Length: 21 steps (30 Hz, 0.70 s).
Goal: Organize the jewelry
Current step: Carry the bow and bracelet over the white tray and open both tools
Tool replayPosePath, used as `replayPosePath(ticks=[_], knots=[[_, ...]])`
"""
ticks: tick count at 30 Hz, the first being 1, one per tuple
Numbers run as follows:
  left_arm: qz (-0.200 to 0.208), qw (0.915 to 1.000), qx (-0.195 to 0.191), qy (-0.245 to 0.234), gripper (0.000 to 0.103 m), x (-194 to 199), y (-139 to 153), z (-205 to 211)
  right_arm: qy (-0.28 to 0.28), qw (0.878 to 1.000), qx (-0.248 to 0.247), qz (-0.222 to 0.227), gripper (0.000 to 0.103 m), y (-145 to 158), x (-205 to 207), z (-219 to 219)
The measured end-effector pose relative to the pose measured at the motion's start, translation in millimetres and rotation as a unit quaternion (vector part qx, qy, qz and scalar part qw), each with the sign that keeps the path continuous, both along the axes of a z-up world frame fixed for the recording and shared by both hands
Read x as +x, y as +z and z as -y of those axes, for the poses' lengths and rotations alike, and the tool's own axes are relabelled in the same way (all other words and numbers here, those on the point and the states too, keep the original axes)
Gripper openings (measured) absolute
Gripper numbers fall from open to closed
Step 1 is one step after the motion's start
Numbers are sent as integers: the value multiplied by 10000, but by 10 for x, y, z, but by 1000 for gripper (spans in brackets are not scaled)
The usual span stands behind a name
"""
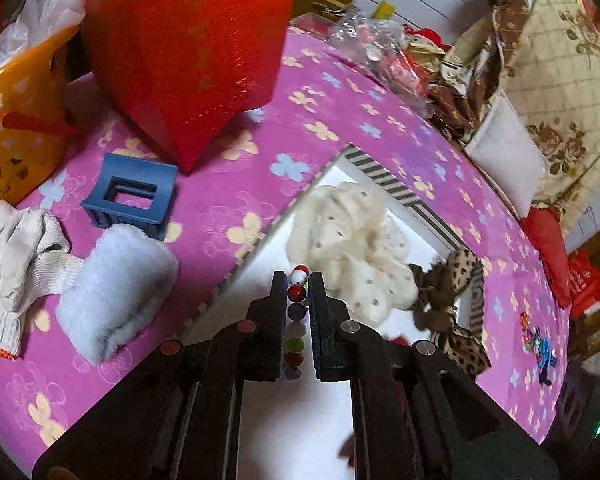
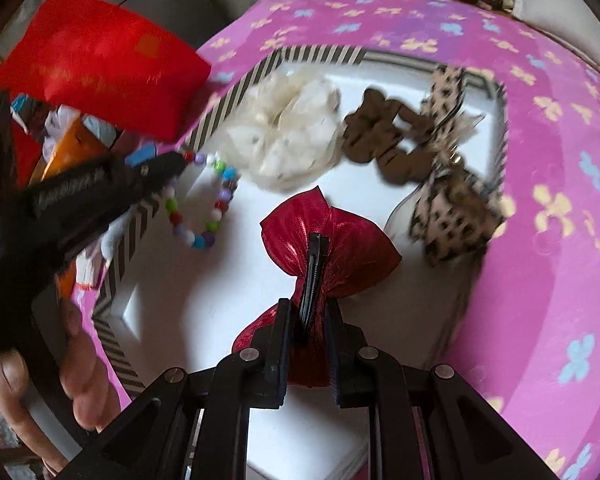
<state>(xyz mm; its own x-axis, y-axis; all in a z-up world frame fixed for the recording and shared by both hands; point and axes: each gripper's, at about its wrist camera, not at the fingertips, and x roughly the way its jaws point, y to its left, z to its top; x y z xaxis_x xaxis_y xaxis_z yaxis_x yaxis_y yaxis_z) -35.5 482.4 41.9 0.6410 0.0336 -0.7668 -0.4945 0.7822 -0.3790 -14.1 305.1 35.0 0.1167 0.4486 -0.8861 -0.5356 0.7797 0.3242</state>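
Left gripper (image 1: 298, 280) was clamped on a bead bracelet (image 1: 297, 312), beads lined up between the narrow jaws. In the right wrist view the bracelet (image 2: 198, 204) hung as a loop from the left gripper (image 2: 180, 162) over the left part of the white tray (image 2: 204, 304). Right gripper (image 2: 309, 312) was closed on a red bow (image 2: 328, 236) with its black clip facing the camera; the bow hung over the tray's middle.

The tray (image 1: 380, 176), with a striped rim, sat on a pink floral cloth (image 1: 260, 128). In it lay a cream scrunchie (image 1: 348, 240), a brown scrunchie (image 2: 380, 140) just beside it, and a leopard bow (image 1: 456, 304) at the right end.

On the cloth left of the tray: blue hair claw (image 1: 132, 196), pale fluffy item (image 1: 112, 284), white gloves (image 1: 16, 256). Red bag (image 1: 188, 44) stood behind them, orange basket (image 1: 16, 120) at the far left. A hand (image 2: 48, 380) showed at lower left in the right wrist view, holding the left gripper.
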Motion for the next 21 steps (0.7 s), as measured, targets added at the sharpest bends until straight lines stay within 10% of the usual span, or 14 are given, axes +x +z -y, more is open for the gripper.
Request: replayPosePath(ticks=[8,13,21], knots=[[300,9995,-114,-78,48,-75,127,-14,389,9990,130,-185,15,-11,-345,36],[502,9986,-129,-44,52,-159,190,-29,372,9989,236,162,53,98,-452,84],[556,9984,47,-128,52,-174,243,111,150,9941,288,1034,53,551,-711,573]])
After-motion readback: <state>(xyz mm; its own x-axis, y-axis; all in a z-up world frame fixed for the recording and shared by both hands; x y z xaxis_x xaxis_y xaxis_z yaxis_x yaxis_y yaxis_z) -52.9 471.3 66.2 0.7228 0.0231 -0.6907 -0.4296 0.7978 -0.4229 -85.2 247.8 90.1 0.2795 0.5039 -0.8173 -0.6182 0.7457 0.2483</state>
